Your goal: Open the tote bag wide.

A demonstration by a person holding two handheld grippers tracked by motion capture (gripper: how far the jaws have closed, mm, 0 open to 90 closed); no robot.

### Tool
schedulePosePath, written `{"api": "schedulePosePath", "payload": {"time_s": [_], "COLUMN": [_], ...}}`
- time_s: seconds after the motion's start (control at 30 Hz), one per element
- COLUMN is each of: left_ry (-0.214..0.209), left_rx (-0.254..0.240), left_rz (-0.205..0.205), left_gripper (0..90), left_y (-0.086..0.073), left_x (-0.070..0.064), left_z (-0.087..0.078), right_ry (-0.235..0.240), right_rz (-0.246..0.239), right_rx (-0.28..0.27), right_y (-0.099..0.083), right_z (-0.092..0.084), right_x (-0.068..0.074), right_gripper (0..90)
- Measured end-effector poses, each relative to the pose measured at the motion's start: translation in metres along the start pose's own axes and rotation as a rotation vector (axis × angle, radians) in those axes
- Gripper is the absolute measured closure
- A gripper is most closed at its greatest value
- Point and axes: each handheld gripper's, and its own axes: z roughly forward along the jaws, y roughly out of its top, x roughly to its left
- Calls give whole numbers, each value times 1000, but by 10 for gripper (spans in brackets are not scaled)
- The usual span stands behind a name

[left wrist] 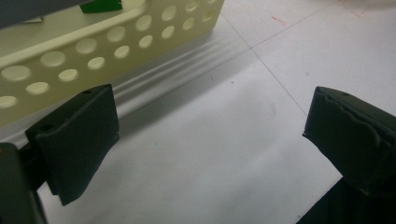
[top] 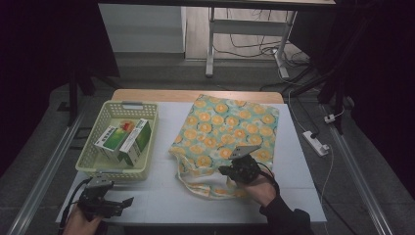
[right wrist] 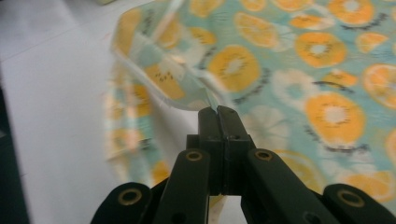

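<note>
Bag (top: 230,132), teal with orange slices; right gripper (right wrist: 218,112) pinches its edge; left gripper (top: 128,201) gapes empty.

I see a tote bag (top: 230,132) in pale turquoise, printed all over with orange citrus slices; white slices sit among them at my three o'clock. The basket (top: 96,147) at nine o'clock is pale yellow, pierced with round holes. Inside it are white-and-green boxes (top: 125,139). Both grippers (top: 128,201) (top: 224,170) are black. The table (top: 161,196) is white.
</note>
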Motion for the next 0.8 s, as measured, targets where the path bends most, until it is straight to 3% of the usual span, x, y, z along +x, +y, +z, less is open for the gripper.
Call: {"api": "schedulePosePath", "payload": {"time_s": [0.1,0.57,0.63,0.8], "left_ry": [0,2,1,0], "left_rx": [0,3,4,5], "left_rz": [-1,-5,-6,-5], "left_gripper": [31,32,32,33], "left_y": [0,0,0,0], "left_x": [0,0,1,1], "left_z": [0,1,1,1], "right_ry": [-24,-113,-132,-148], "right_rz": [25,81,97,115], "right_rx": [-1,-23,-31,-35], "right_y": [3,17,21,24], "right_z": [4,9,12,15], "right_x": [-17,-68,-81,-94], "right_gripper": [897,897,897,897]}}
